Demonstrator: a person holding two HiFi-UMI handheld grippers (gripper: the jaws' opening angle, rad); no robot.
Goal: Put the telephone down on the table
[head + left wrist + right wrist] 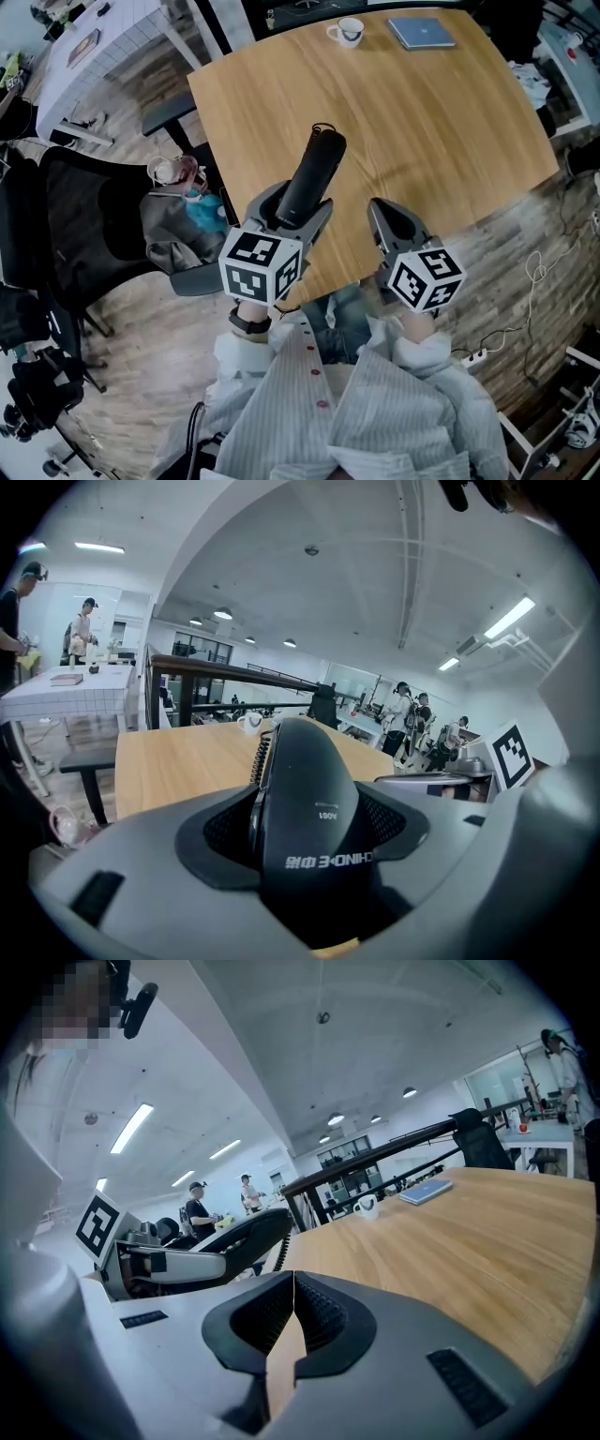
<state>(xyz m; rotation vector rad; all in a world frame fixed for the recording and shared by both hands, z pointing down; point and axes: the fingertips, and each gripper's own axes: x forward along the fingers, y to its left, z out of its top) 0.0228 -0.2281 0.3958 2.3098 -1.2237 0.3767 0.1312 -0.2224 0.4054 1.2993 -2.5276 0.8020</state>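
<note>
A black telephone handset (pixel 312 174) with a coiled cord sticks out over the wooden table (pixel 422 122), held above its near left part. My left gripper (pixel 292 214) is shut on the handset's lower end; in the left gripper view the handset (pixel 314 827) fills the space between the jaws. To its right my right gripper (pixel 392 219) hangs over the table's near edge, shut with nothing in it, its jaw tips touching (pixel 293 1314). The right gripper view shows the handset (pixel 236 1233) held in the left gripper at the left.
A white cup (pixel 348 32) and a blue book (pixel 421 32) lie at the table's far side. A black office chair (pixel 84 230) and a grey chair with bags (pixel 178 225) stand left of the table. Cables (pixel 539 272) lie on the floor at the right.
</note>
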